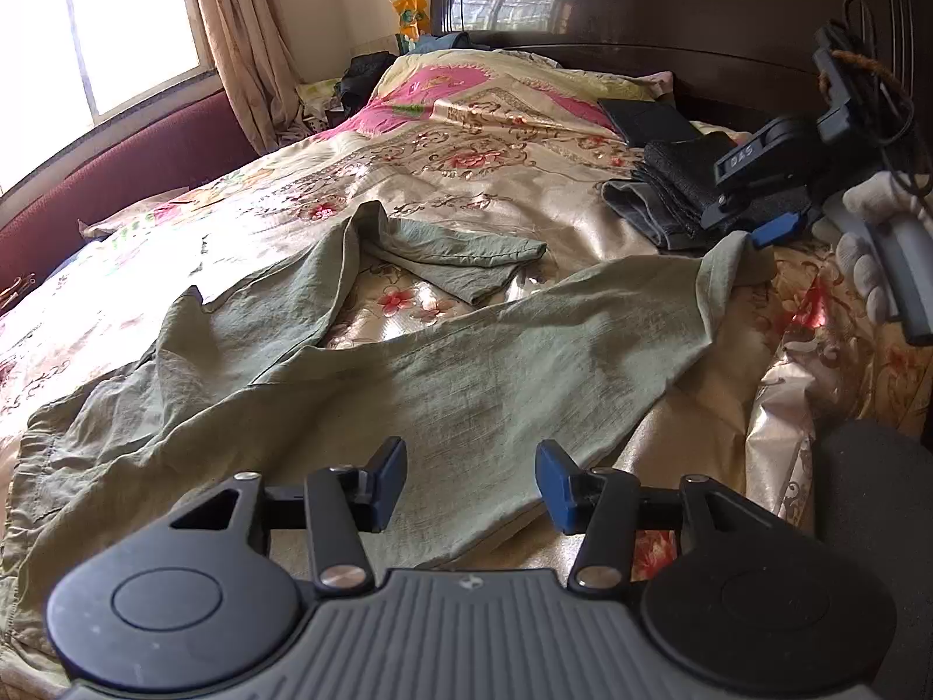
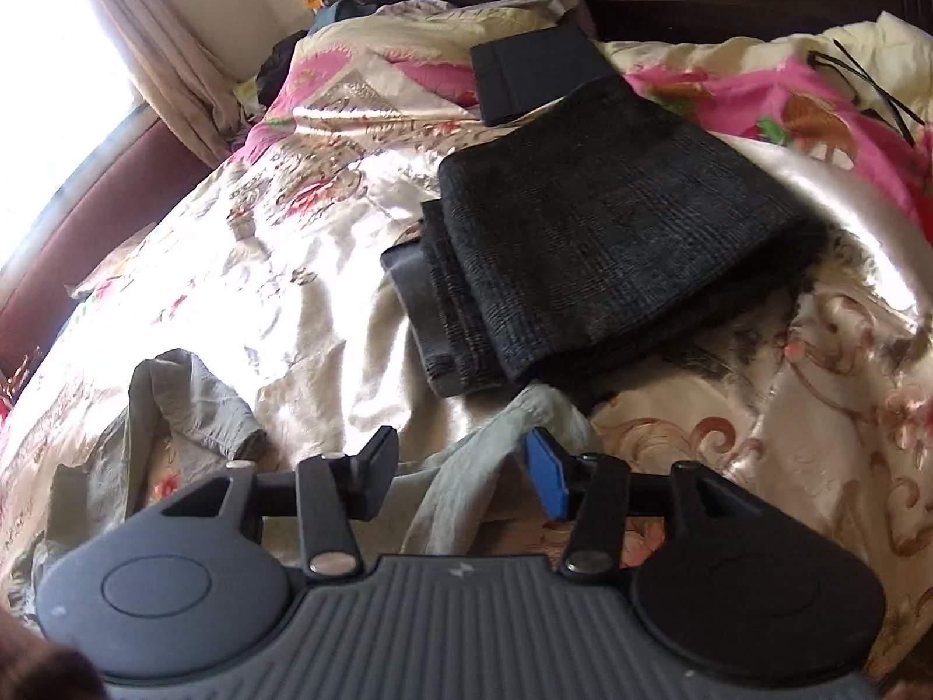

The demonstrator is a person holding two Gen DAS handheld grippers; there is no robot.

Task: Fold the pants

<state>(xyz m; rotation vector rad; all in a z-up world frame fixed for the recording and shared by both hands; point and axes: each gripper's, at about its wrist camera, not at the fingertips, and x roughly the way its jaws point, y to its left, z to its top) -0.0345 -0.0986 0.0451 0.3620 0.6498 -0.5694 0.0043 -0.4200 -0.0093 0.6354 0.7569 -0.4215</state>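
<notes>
The green pants (image 1: 361,361) lie spread on the flowery bedspread (image 1: 513,175), near the foot edge of the bed. They are not folded yet. One leg is bent over on itself, the other runs toward the bed's right edge. Dark folded clothes (image 2: 583,233) already sit by the pillows. My left gripper (image 1: 471,481) is open over the pants, holding nothing. My right gripper (image 2: 466,466) is open around the leg's end. Its small white letters are too blurry to read.

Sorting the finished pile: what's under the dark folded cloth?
A grey folded garment pokes out under the dark folded cloth, on the floral bedspread. Anything deeper is covered.
</notes>
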